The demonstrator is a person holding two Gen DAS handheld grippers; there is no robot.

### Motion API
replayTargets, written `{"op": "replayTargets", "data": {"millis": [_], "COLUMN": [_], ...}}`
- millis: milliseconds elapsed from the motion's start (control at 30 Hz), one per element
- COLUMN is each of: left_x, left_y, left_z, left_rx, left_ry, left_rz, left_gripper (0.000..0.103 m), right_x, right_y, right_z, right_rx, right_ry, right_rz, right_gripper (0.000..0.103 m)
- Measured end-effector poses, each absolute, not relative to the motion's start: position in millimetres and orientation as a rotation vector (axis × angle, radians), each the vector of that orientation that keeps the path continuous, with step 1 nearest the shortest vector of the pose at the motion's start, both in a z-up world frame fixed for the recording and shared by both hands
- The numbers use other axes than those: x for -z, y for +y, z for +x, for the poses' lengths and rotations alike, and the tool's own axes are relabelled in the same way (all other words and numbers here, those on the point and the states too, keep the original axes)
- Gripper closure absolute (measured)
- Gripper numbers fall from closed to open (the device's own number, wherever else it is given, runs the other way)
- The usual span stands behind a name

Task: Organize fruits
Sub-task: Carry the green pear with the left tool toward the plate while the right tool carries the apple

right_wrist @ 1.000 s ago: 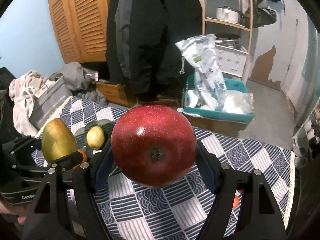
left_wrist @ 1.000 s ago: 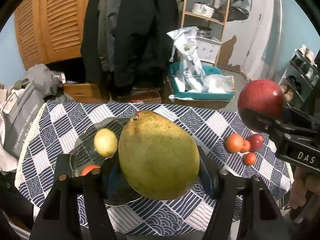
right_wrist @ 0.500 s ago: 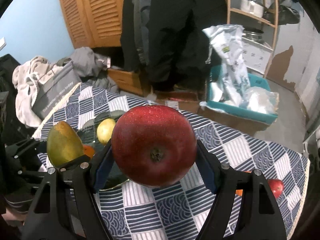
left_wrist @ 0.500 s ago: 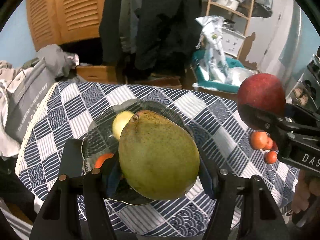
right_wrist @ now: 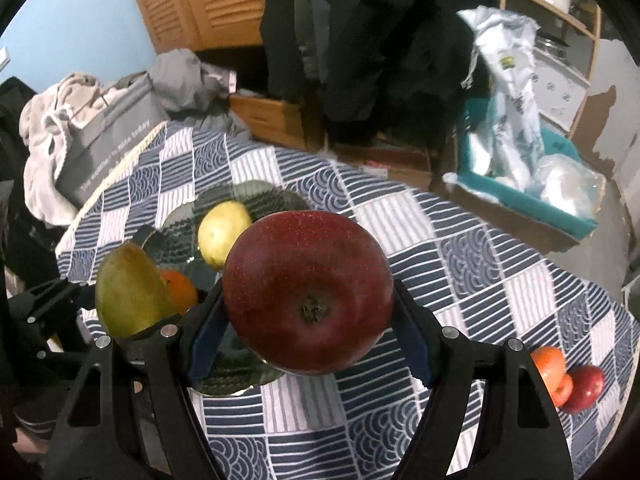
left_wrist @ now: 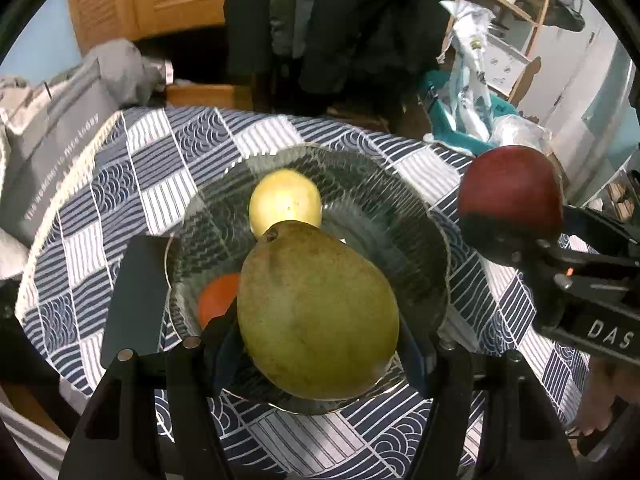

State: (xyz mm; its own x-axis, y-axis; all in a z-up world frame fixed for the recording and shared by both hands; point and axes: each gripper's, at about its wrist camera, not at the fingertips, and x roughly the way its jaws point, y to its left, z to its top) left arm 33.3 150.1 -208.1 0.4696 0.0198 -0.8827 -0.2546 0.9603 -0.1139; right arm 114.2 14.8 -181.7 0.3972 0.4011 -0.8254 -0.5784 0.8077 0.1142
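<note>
My left gripper (left_wrist: 316, 340) is shut on a green-yellow mango (left_wrist: 316, 312), held just above a ribbed glass plate (left_wrist: 380, 208). On the plate lie a yellow round fruit (left_wrist: 285, 200) and an orange fruit (left_wrist: 218, 300). My right gripper (right_wrist: 308, 324) is shut on a dark red apple (right_wrist: 308, 296), hovering over the plate's right edge (right_wrist: 256, 192). The right wrist view also shows the mango (right_wrist: 128, 292) at the left, and the left wrist view shows the apple (left_wrist: 510, 196) at the right.
The table wears a blue and white patterned cloth (left_wrist: 160, 152). Near its right edge lie two small orange fruits (right_wrist: 550, 364) and a small red one (right_wrist: 586, 388). A grey bag (right_wrist: 108, 140) and clothes sit past the far left edge; a teal bin (right_wrist: 532, 196) stands on the floor behind.
Both grippers have come down and moved in over the glass plate with their fruit still held. The plate now looks larger and sits right under the mango; the apple has drawn closer to it.
</note>
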Motion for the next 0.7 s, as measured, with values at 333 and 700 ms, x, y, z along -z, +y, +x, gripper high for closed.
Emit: {"op": "replayTargets", "data": {"millis": [333, 700], "left_x": [238, 247], "left_y": [159, 155], "left_z": [33, 32], "left_rx": [-0.182, -0.184], "left_ry": [1.145, 1.163], "left_rz": [-0.285, -0.245], "left_gripper": [0.034, 0.034], "right_x": [214, 230], "right_y": [35, 42], "right_z": [114, 114], "right_rx": [-0.649, -0.665], "right_ry": [1.047, 1.089], "right_rz": [-0.268, -0.285], "right_gripper": [0.027, 0.027]}}
